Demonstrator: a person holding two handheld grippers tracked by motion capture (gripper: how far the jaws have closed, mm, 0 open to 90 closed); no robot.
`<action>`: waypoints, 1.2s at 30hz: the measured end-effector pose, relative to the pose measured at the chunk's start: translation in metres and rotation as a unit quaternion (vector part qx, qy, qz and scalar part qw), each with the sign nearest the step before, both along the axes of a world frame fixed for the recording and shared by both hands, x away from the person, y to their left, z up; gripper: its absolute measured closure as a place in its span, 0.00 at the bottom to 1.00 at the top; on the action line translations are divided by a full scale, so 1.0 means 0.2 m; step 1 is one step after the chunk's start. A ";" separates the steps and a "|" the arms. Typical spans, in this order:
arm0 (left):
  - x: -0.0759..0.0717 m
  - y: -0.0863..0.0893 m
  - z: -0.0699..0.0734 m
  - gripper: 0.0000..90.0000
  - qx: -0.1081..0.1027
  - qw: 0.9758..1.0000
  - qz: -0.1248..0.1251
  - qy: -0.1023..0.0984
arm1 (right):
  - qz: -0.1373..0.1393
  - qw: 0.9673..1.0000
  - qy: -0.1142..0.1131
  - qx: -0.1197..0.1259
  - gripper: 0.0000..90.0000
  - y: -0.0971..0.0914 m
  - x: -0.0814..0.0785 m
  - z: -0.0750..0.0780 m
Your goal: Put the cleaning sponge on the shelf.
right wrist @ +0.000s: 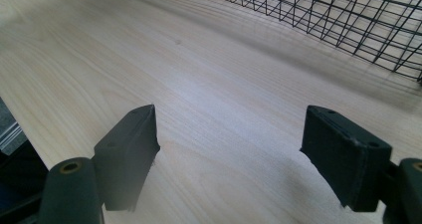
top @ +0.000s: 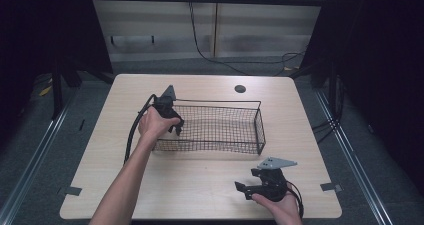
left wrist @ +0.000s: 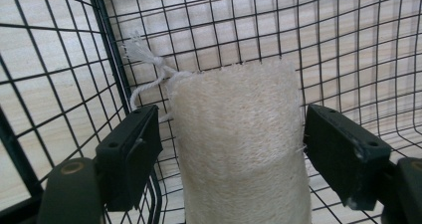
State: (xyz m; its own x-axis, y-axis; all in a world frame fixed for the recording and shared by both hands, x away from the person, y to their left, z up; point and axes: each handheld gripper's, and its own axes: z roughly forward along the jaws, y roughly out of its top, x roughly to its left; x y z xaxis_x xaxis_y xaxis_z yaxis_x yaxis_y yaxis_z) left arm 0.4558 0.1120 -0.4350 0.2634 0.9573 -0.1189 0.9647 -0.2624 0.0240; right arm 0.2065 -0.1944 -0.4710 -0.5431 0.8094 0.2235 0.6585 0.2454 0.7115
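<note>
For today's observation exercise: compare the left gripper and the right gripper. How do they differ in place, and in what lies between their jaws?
The left gripper reaches into the wire basket at its left end; the right gripper sits outside it, over the bare table. A pale loofah pad with a string loop stands between the left gripper's jaws with gaps either side; the right gripper's jaws bracket nothing but tabletop. Both have black jaws standing apart.
</note>
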 end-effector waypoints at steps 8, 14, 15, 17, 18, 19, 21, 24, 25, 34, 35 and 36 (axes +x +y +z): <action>0.00 0.01 0.01 0.23 -0.012 1.000 -0.004 -0.004 | 0.000 1.000 0.000 0.000 0.24 0.00 0.00 0.00; 0.00 0.02 0.02 0.21 -0.019 1.000 -0.009 -0.005 | 0.000 1.000 0.000 0.000 0.24 0.00 0.00 0.00; -0.01 0.02 0.03 0.20 -0.025 1.000 -0.010 -0.008 | 0.000 1.000 0.000 0.000 0.24 0.00 0.00 0.00; -0.01 0.03 0.04 0.20 -0.023 1.000 -0.011 -0.010 | 0.000 1.000 0.000 0.000 0.24 0.00 0.00 0.00; -0.01 0.03 0.04 0.20 -0.023 1.000 -0.011 -0.011 | 0.000 1.000 -0.001 -0.001 0.24 0.00 0.00 0.00; -0.01 0.04 0.04 0.20 -0.023 1.000 -0.009 -0.007 | 0.000 1.000 0.000 -0.001 0.24 0.00 0.00 0.00; -0.01 0.04 0.05 0.20 -0.030 0.999 -0.010 -0.007 | 0.000 1.000 -0.001 -0.001 0.24 0.00 0.00 0.00; -0.03 0.05 0.07 0.20 -0.040 0.999 -0.010 -0.014 | 0.001 1.000 -0.001 -0.001 0.24 0.00 0.00 0.00; -0.03 0.05 0.08 0.20 -0.043 0.999 -0.016 -0.016 | 0.001 1.000 -0.001 -0.002 0.24 0.00 0.00 0.00; -0.05 0.08 0.13 0.20 -0.077 0.996 -0.024 -0.034 | 0.001 1.000 -0.001 -0.002 0.24 0.00 0.00 0.00; -0.05 0.08 0.14 0.20 -0.082 0.996 -0.026 -0.035 | 0.000 1.000 -0.001 -0.002 0.24 0.00 0.00 0.00; -0.06 0.09 0.15 0.20 -0.085 0.995 -0.028 -0.039 | 0.000 1.000 -0.001 -0.002 0.24 0.00 0.00 0.00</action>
